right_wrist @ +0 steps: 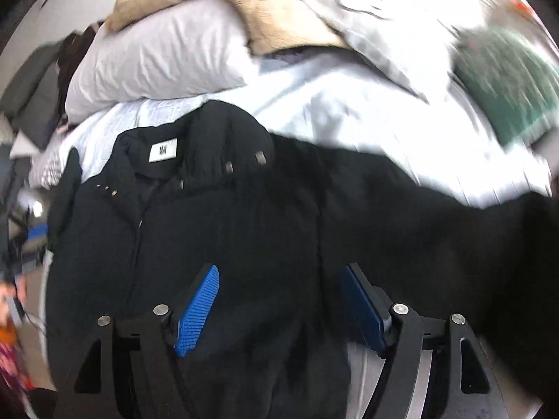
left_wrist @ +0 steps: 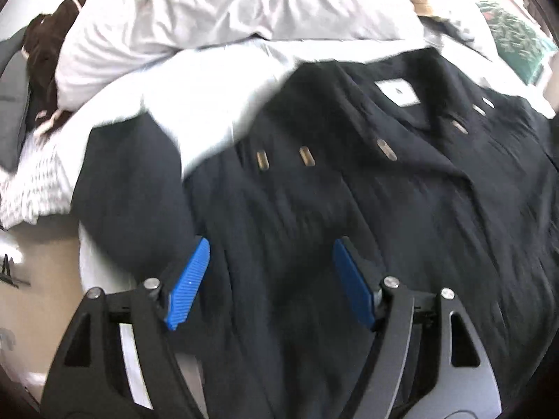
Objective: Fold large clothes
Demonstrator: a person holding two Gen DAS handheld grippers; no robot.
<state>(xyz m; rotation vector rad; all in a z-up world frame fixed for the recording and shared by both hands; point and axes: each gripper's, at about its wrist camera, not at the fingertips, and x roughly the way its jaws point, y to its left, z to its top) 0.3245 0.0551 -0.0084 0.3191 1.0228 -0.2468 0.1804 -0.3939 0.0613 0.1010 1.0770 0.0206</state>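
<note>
A black jacket lies spread front-up on a bed, its collar with a white label pointing toward the pillows at the far end and its hem toward the person. The body's long axis therefore runs away from both grippers, collar far, hem near.

On the left side, the left gripper hovers over the lower part of the jacket's body, near where the left sleeve drops off toward the bed's edge. Its blue pads stand well spread, with only loose fabric below and nothing pinched between them. In the left wrist view the row of tan toggle fastenings lies ahead and slightly right, so this gripper sits on the jacket's left half.

Moving rightward, the right gripper hovers over the front panel beside the central closure; its pads are also spread apart and hold nothing. From it, the right sleeve stretches out long and nearly level toward the right, well clear of the body, over the pale sheet.

As I judge it, the coming move depends on those sleeves: each lies outward from its own gripper, the left sleeve nearer the left hand, the right sleeve nearer the right. Each would need to be pinched near the cuff or shoulder seam and brought across the chest.
</note>
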